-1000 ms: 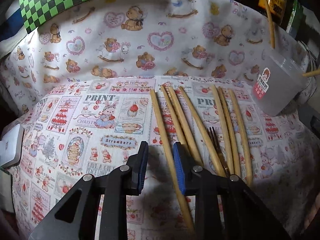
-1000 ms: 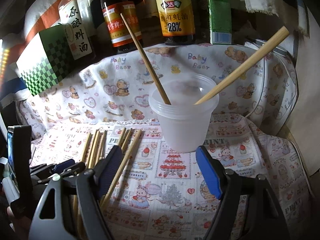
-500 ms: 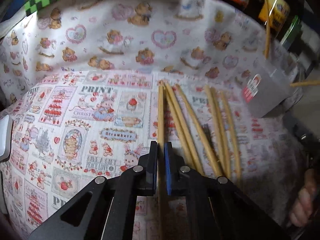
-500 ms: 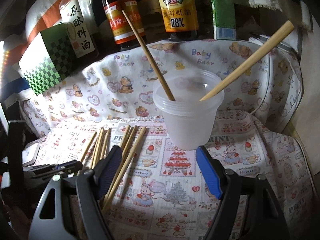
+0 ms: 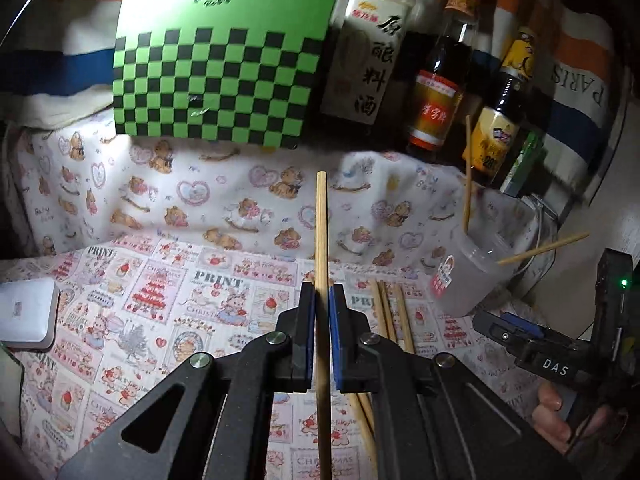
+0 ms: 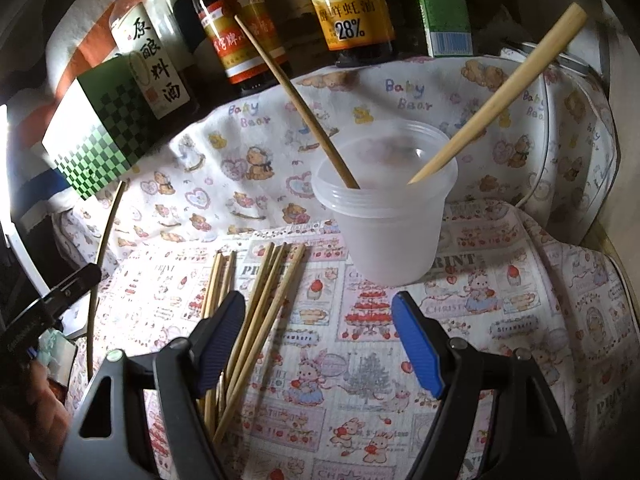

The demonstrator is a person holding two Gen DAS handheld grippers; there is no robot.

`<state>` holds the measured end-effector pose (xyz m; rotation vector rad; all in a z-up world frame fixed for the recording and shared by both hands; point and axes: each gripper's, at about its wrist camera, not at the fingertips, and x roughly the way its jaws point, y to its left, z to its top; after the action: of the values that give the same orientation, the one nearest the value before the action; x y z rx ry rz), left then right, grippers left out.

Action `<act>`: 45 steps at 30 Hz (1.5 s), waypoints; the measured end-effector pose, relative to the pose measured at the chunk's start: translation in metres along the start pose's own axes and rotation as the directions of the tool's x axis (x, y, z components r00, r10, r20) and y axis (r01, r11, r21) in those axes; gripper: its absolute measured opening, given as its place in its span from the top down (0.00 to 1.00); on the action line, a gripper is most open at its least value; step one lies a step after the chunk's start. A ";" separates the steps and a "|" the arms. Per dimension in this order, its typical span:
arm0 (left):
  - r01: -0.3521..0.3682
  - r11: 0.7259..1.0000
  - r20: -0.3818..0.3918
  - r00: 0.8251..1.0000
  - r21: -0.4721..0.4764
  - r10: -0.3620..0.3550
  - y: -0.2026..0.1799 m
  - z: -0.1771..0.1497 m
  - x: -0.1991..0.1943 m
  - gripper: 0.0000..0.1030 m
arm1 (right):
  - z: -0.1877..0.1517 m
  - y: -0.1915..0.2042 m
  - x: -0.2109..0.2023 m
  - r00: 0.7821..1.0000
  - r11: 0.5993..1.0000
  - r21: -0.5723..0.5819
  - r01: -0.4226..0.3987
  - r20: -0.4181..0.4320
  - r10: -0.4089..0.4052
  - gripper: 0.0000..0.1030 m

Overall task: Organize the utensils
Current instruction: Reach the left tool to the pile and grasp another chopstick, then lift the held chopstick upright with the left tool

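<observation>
My left gripper (image 5: 321,292) is shut on a wooden chopstick (image 5: 321,232), which it holds clear above the printed cloth, tip pointing away. Several more chopsticks (image 6: 256,312) lie on the cloth in a loose row, also seen as chopsticks (image 5: 390,312) in the left wrist view. A translucent plastic cup (image 6: 386,216) stands behind them with two chopsticks leaning in it; the same cup (image 5: 468,276) shows at the right of the left wrist view. My right gripper (image 6: 318,314) stands open in front of the cup, nothing between its pads. The lifted chopstick (image 6: 102,248) and left gripper (image 6: 64,292) appear at that view's left edge.
Sauce bottles (image 6: 348,4), a green carton (image 6: 440,4) and a green checkered box (image 5: 220,68) line the back. A white box (image 5: 26,314) sits at the cloth's left edge. The bear-print cloth (image 5: 220,196) rises behind the strawberry-print cloth (image 6: 500,320).
My left gripper closed on the leftmost chopstick and lifted it off the cloth, tilting upward. The right gripper stayed where it was, still open.
</observation>
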<state>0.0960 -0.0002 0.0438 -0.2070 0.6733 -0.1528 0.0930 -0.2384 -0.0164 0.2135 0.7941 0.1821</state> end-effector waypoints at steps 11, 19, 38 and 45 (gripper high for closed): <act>-0.061 0.998 -0.164 0.985 -0.018 0.057 0.019 -0.025 0.033 0.94 | -0.001 0.004 0.002 1.000 1.000 -0.026 0.012 0.001 -0.012 0.28; -0.138 0.990 -0.334 0.934 -0.006 0.128 0.027 -0.038 0.060 0.94 | -0.001 0.005 0.005 1.000 0.999 -0.040 0.023 -0.006 -0.023 0.28; -0.233 0.971 -0.384 0.894 0.047 0.233 0.044 -0.043 0.092 0.84 | -0.002 0.004 0.007 0.999 0.997 -0.049 0.051 -0.001 -0.052 0.28; -0.292 0.954 -0.385 0.874 0.075 0.297 0.047 -0.018 0.124 0.70 | 0.001 -0.001 -0.002 0.999 0.999 -0.028 0.040 0.017 -0.040 0.28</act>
<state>0.1834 0.0175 -0.0555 -0.0552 1.0962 0.0997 0.0927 -0.2399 -0.0146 0.1722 0.7786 0.1535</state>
